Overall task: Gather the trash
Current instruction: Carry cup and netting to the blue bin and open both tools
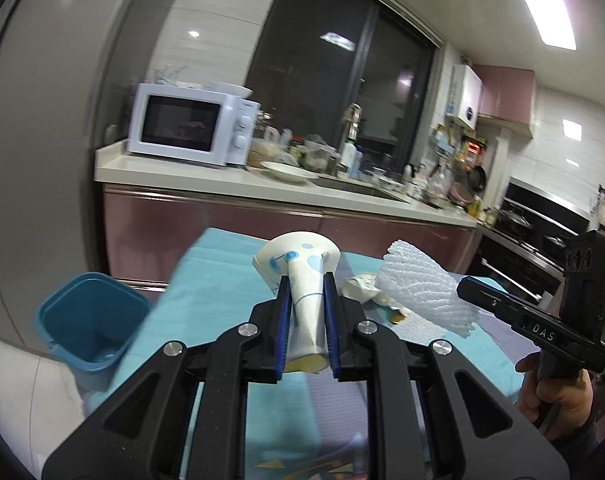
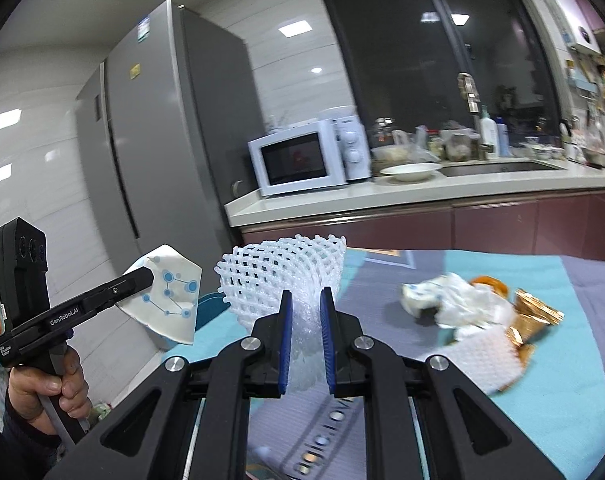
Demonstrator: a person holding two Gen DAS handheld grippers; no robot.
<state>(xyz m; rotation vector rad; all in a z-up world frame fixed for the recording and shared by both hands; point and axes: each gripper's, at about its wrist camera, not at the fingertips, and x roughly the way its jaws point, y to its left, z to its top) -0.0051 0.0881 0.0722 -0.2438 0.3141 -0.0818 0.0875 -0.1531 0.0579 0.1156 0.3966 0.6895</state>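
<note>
Table w/ teal cloth (image 2: 574,360), crumpled tissue (image 2: 462,304), gold wrapper (image 2: 534,316), foam net (image 2: 482,356)

The blue bin (image 1: 87,322) stands open and unobstructed just beside the worktop (image 1: 206,280) edge, while crumpled wrappers (image 2: 454,304) and a foam net (image 2: 484,360) clutter the worktop's right portion.

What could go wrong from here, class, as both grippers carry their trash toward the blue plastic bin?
1. The crushed white paper cup with blue dots sticks out far beyond the left gripper; it may slip out.
2. The blue plastic bin stands beside the table, off to the left; a drop could miss.
3. The white foam net sleeve in the right gripper could snag.
</note>
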